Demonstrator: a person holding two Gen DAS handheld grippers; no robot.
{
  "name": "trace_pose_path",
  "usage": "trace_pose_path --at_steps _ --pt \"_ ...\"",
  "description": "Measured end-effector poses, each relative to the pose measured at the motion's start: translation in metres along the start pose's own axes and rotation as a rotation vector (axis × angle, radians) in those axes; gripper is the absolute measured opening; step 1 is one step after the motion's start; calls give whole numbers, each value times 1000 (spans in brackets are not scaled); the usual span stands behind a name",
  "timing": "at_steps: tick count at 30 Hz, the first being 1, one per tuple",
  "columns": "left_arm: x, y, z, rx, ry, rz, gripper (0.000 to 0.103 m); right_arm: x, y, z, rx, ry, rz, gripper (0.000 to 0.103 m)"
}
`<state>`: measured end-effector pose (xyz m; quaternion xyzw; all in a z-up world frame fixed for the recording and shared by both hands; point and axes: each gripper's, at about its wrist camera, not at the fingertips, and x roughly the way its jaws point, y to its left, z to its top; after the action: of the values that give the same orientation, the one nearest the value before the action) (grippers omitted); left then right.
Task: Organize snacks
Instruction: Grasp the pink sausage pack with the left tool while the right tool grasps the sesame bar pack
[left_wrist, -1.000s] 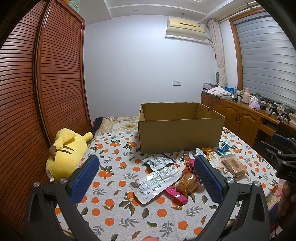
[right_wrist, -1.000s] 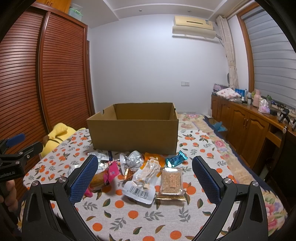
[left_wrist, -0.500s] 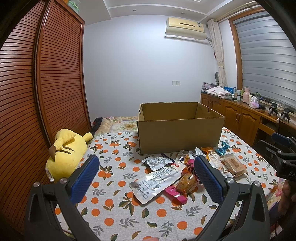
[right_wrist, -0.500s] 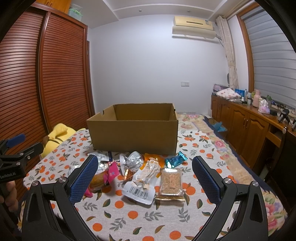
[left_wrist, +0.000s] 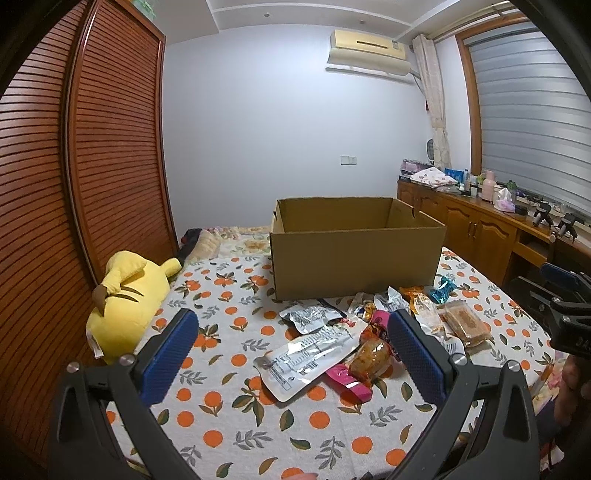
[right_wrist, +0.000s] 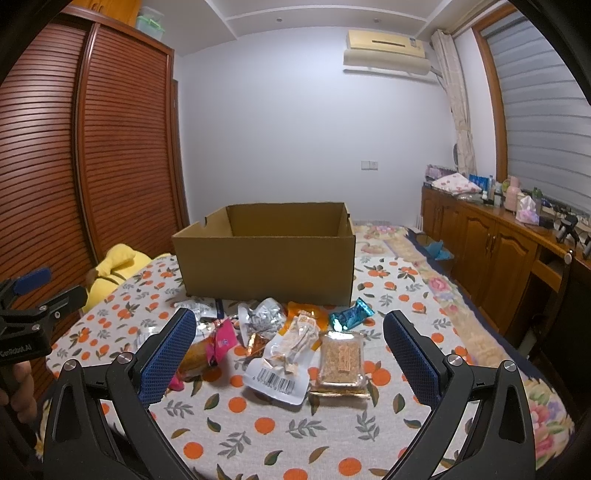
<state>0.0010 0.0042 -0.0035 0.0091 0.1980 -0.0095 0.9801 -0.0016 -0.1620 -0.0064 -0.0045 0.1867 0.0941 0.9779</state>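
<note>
An open brown cardboard box (left_wrist: 354, 258) (right_wrist: 266, 266) stands on the orange-print tablecloth. Several snack packets lie in a loose pile in front of it: a long silver pouch (left_wrist: 306, 354), a brown bun in clear wrap (left_wrist: 369, 360), a pink packet (left_wrist: 349, 380), a teal candy (right_wrist: 349, 315), a white barcode pouch (right_wrist: 284, 365) and a crumbly cake in a clear tray (right_wrist: 341, 360). My left gripper (left_wrist: 291, 354) is open and empty above the left of the pile. My right gripper (right_wrist: 288, 354) is open and empty above the right of the pile.
A yellow plush toy (left_wrist: 125, 295) lies at the table's left edge beside the slatted wardrobe doors (left_wrist: 74, 184). Wooden cabinets (right_wrist: 498, 258) with bottles and clutter run along the right wall. The other gripper shows at the edge of each view.
</note>
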Motion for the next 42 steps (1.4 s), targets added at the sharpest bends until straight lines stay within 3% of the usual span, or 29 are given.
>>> trace_pose_path --at_steps 12,20,31,37,42 --pt "37 -6 -15 32 95 -77 103 39 -31 -10 -78 93 -1 103" --pt "61 -21 -11 85 135 -162 102 77 -56 -16 -55 227 52 98" --pt "98 -44 -15 152 266 -299 96 133 -76 -35 29 424 143 70" --pt "117 -54 -20 188 329 -351 83 151 -84 -38 53 476 151 55" --pt "123 -57 -24 219 366 -371 72 155 -85 -42 50 492 163 53"
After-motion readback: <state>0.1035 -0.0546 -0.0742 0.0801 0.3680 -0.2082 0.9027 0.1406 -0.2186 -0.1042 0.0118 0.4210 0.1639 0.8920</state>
